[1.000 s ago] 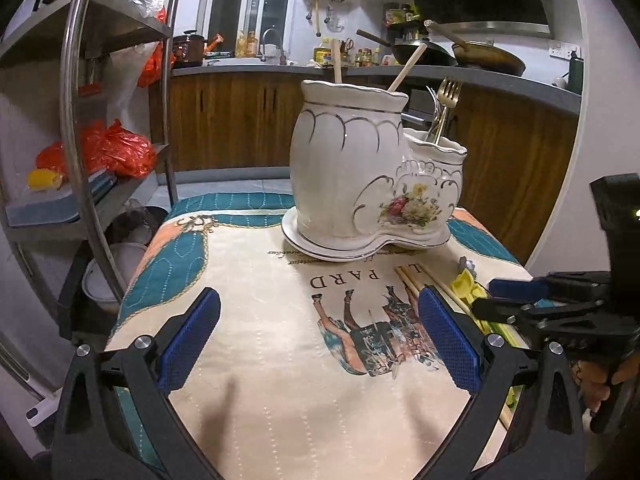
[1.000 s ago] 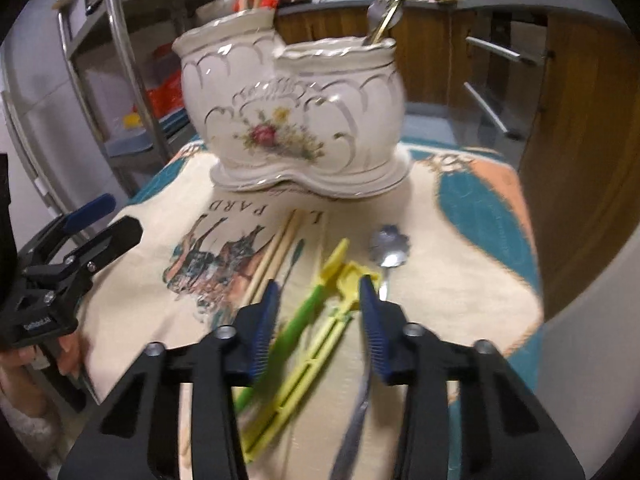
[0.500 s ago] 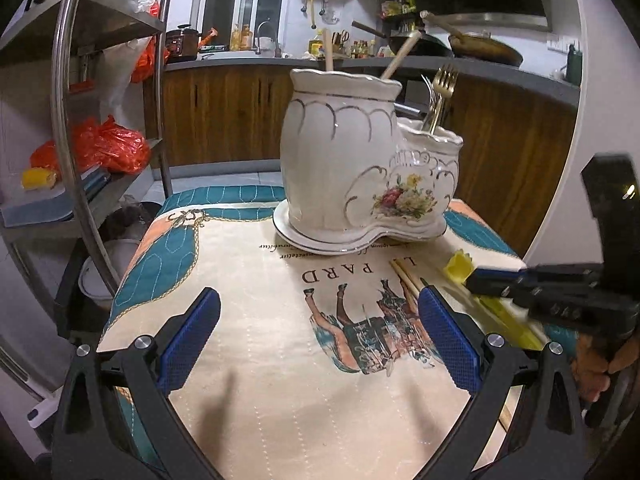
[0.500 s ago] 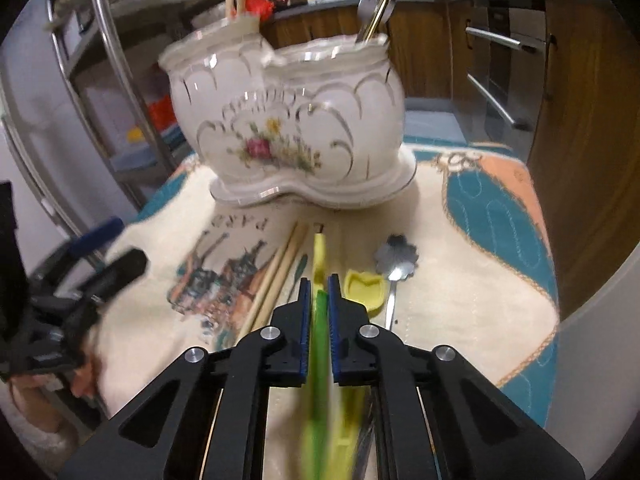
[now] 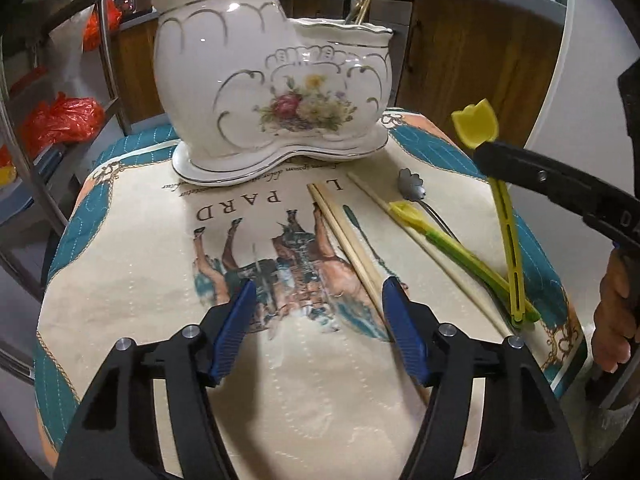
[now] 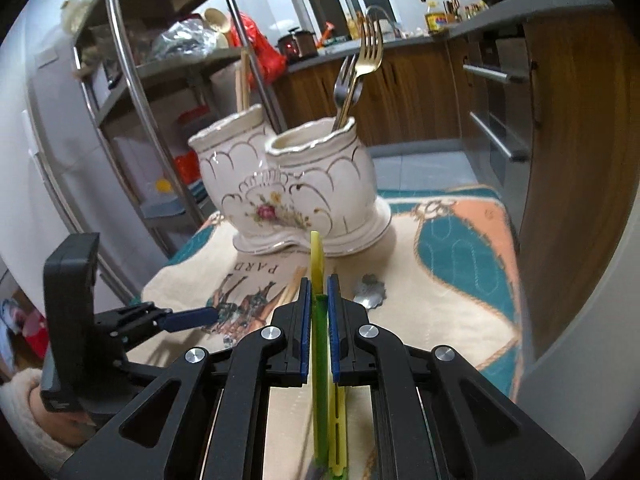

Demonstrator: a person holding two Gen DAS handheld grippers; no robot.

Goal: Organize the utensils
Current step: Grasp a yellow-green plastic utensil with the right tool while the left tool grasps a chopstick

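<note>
A white floral ceramic holder [image 5: 272,80] [image 6: 288,176] stands at the far side of the cloth, with forks [image 6: 360,64] in one cup and chopsticks [image 6: 242,84] in the other. My right gripper [image 6: 319,284] [image 5: 480,152] is shut on a yellow-green plastic utensil [image 5: 506,232]. Its tulip-shaped head [image 5: 476,126] is raised while its tail rests on the cloth. My left gripper [image 5: 319,284] [image 6: 200,315] hovers low over the cloth, jaws closing with nothing pressed between them. A chopstick pair [image 5: 344,232] runs toward its right finger. A single chopstick [image 5: 420,236] and a flower-bowled spoon [image 5: 412,184] lie nearby.
The printed tablecloth [image 5: 140,260] drops off at its edges all round. A metal shelf rack [image 6: 132,92] with red bags [image 5: 60,116] stands to the left. Wooden cabinets [image 5: 460,60] lie behind. A person's hand [image 5: 612,320] holds the right gripper.
The right gripper shut on the yellow-green utensil and lifted its head end off the cloth. The left gripper came closer, tipped down over the chopsticks, and its jaws narrowed.
</note>
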